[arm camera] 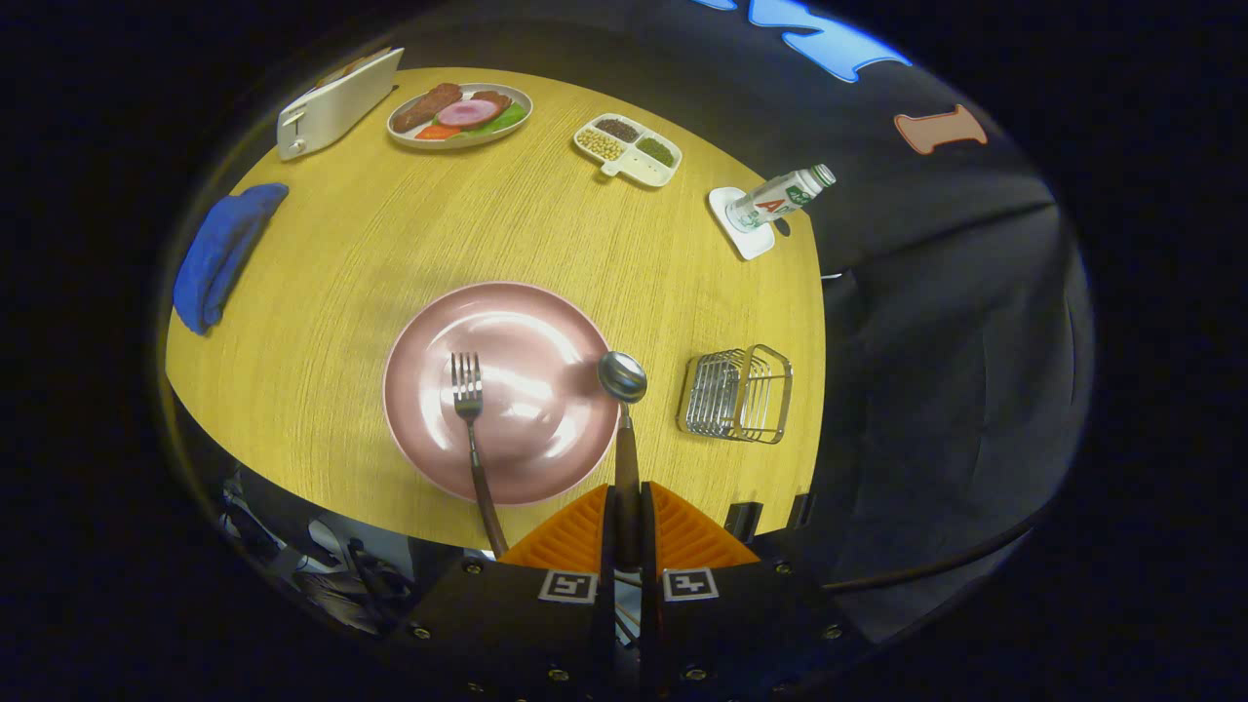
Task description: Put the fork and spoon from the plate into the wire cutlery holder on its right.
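Spoon [624,409] sits clamped by its handle in the claw [625,522], whose two fingers are drawn close together on either side of the handle and appear to press on it. Its long axis runs straight ahead along the fingers, bowl [622,376] foremost, and the bowl hangs over the right rim of the plate [507,322], seemingly lifted clear of it, though the height cannot be judged for sure.

Holder [738,393], the wire one, stands on the tabletop [390,244] to the right of the spoon's bowl and just beside the plate, apart from both. That sideways offset is what the coming move likely turns on: the claw would need to carry the spoon rightward and bring it over the open top of the holder, probably tipping it upright so it drops between the wires instead of lying across them.

Fork [471,419] lies on the plate left of the claw, tines [467,375] pointing away and handle running back over the near rim, roughly parallel to the spoon. It is untouched and remains for a second trip.

Farther off on the tabletop are a blue cloth [224,253], a toaster [336,102], a dish of food [460,114], a divided tray [629,149] and a bottle [780,198] on a coaster [743,236].
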